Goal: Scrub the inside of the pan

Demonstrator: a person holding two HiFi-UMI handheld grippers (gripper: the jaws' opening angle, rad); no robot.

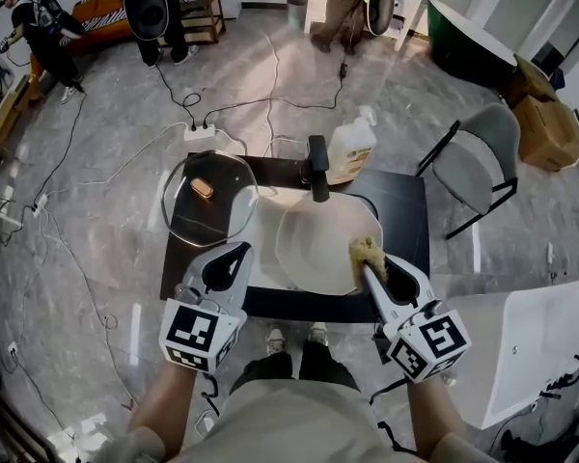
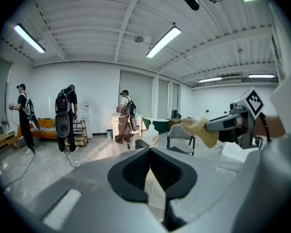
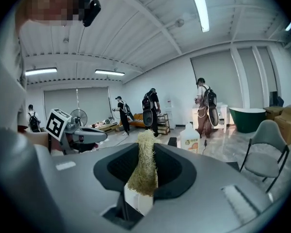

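**Scrubber pinched, pan handle pointing away**

The right gripper (image 1: pixel 369 268) has its 2 jaws clamped on a scrubber (image 1: pixel 367 251), which sticks out lengthwise along them, at the near right rim of the pan (image 1: pixel 314 244). The left gripper (image 1: pixel 239 251) is pressed together and empty, by the left rim. The pan sits on the table (image 1: pixel 405 201), with its handle (image 1: pixel 317 170) running straight away from the person toward a bottle (image 1: pixel 352 143).

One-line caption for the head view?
Right gripper holds a scrubber over the pan; left gripper shut and empty beside it.
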